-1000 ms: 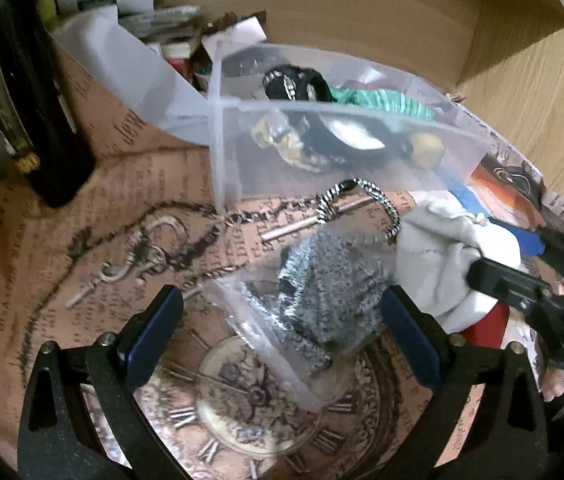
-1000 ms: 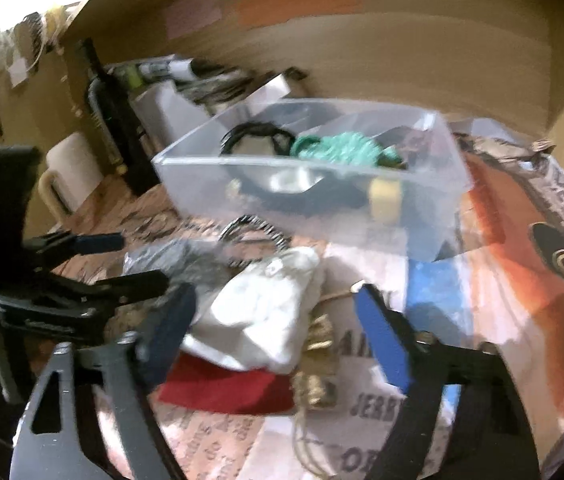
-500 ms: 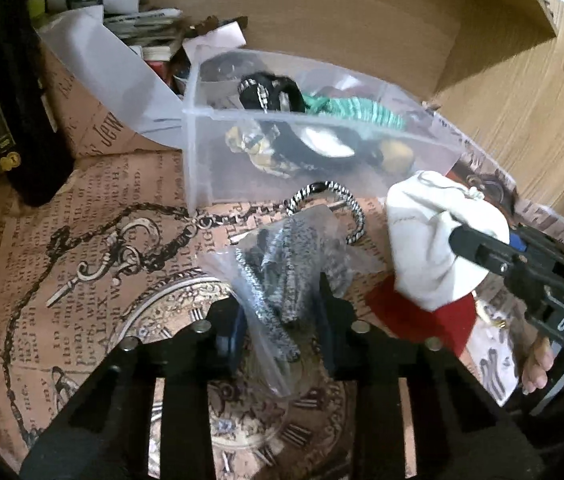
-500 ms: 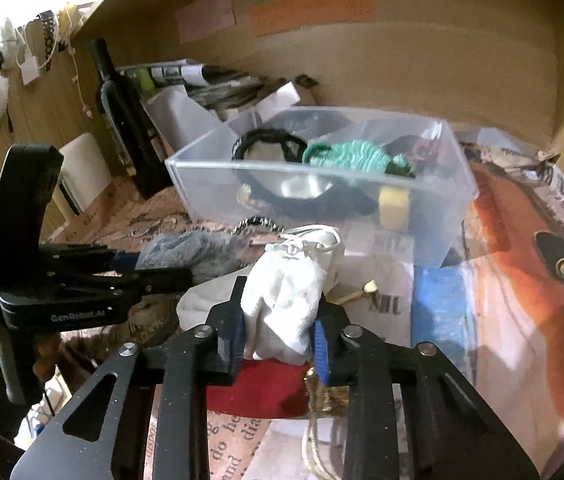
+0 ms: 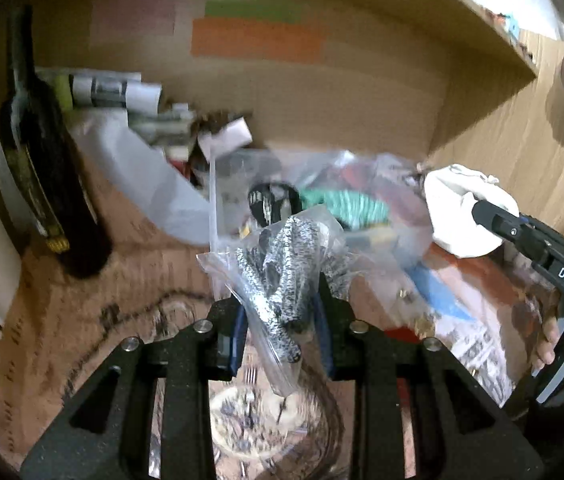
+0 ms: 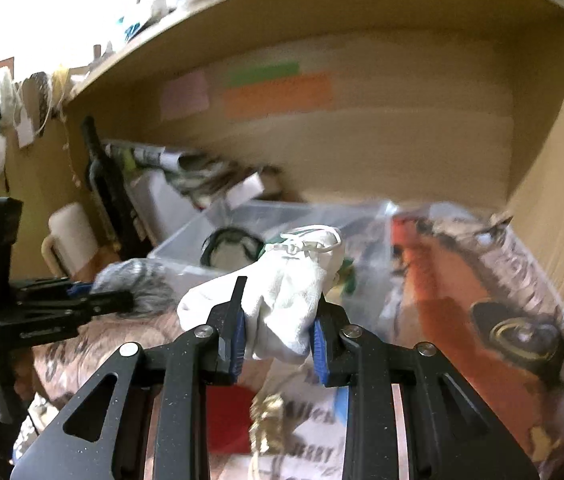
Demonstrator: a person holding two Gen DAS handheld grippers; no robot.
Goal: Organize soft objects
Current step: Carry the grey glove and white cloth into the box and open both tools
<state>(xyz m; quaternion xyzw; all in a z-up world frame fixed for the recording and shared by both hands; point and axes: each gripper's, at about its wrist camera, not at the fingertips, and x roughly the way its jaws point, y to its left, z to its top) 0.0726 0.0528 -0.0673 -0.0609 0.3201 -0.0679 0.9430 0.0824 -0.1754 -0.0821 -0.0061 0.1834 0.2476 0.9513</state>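
Soft objects: a speckled black-and-white knit piece in a clear plastic bag and a white drawstring cloth pouch, both held up off the desk in front of the clear plastic storage bin.
Left gripper: blue-padded fingers clamped on the lower part of the bagged knit piece, whose bag corner hangs down below the pads.
Right gripper: closed on the white pouch, its drawstring end pointing up and away toward the bin; seen in the left wrist view it holds the pouch beside the bin's right end.
Bin contents: a black band and a green knitted item, blurred.
Desk: covered with a brown clock-print paper, with a red cloth and a gold chain lying under the right gripper.
Left side: a dark glass bottle stands upright, apart from the bin.
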